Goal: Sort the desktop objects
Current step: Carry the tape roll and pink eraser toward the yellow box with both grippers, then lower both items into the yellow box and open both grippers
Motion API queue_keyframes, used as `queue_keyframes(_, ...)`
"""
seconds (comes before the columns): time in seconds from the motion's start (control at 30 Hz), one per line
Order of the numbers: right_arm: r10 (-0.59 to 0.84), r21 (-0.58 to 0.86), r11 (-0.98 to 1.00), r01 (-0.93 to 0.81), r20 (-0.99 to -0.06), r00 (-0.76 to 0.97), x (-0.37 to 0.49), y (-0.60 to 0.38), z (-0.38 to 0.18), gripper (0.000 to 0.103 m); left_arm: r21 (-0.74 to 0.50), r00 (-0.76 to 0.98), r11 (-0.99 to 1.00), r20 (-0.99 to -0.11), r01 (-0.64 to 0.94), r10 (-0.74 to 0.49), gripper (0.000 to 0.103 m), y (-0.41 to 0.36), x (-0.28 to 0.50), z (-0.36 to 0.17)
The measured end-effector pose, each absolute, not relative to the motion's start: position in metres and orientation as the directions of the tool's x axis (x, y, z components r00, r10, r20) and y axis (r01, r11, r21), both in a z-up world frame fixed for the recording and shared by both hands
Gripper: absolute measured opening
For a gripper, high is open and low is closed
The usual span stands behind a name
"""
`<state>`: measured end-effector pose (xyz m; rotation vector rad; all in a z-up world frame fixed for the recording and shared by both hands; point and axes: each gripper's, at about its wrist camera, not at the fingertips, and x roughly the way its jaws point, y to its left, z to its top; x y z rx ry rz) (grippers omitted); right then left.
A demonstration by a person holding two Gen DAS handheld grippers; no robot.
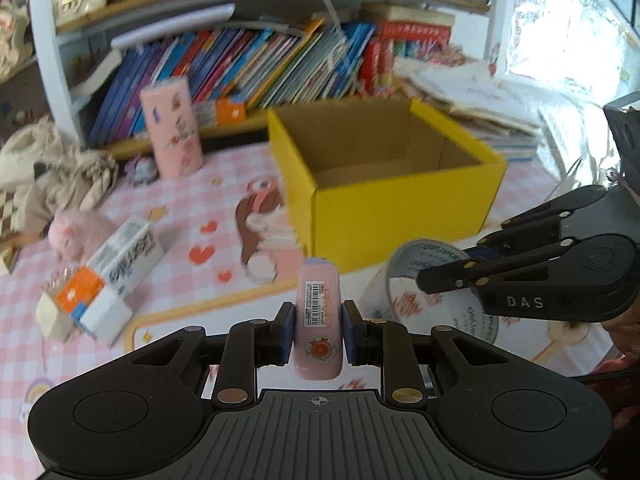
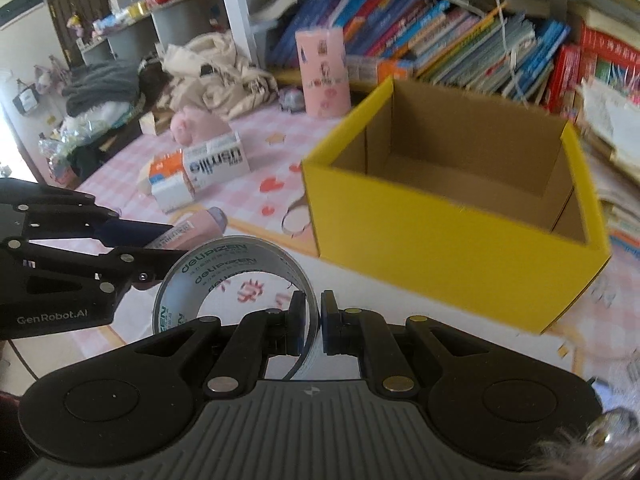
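— While both grippers are held above the pink checked table cover (image 1: 168, 216), what is seen between the jaws of the left gripper (image 1: 317, 330)?

— A pink stick-shaped case (image 1: 318, 320) with a barcode label is clamped there, the jaws closed on its lower part. Its purple-capped end is pointed away from the camera, towards the yellow box (image 1: 400, 216).

— And the right gripper (image 2: 316, 326)?

— Its jaws are closed on the wall of a clear tape roll (image 2: 236, 276), one finger inside the ring and one outside. The roll is held clear of the table, just beside the left gripper, whose fingers are seen crossing in from the left of the right wrist view.

— Where is the box placed?

— It is set on the table ahead of both grippers, in front of the shelf of books (image 2: 460, 44). Its top is open, and bare brown cardboard is shown inside; no object is made out in the part that can be seen.

— What else is laid on the table?

— Off to the left, a white carton with black lettering (image 1: 124, 256) is seen lying on its side, with an orange and white pack (image 1: 84, 300) touching it. Behind these, a pink plush toy (image 2: 196, 124) is found, and a tall pink tube with stickers (image 1: 172, 128) is stood upright near the shelf. Beige cloth (image 2: 216, 68) is heaped further left.
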<state>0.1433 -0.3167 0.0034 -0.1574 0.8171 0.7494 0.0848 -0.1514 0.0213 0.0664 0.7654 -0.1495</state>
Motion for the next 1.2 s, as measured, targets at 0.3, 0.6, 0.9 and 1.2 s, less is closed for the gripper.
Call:
queue_keyframes(0.3,0.581,0.143,0.74,-0.657,-0.628,0.517,0.169,-0.353,0.041,0.008,0.012,0.8,0.983,-0.582,0.183,-0.142,0.023,-0.177,0.109,0.055)
queue_keyframes(0.6,0.549,0.087,0.755,-0.65,-0.626,0.555,0.197,-0.377,0.06,0.008,0.033,0.816,0.975,-0.554,0.219,-0.164,0.023,-0.196,0.129,0.063)
queue_keyframes(0.9,0.485,0.001,0.774,-0.633,-0.643,0.593,0.229,-0.392,0.063,0.008,0.018,0.807,0.964,-0.552,0.264,-0.21,0.023,-0.197,0.158,0.063)
queue_keyframes(1.2,0.394,-0.141,0.745,-0.652,-0.695,0.601,0.297,-0.366,0.042,0.008,0.078,0.787,0.955,-0.588,0.286,-0.188,0.023,-0.203,0.24,0.044)
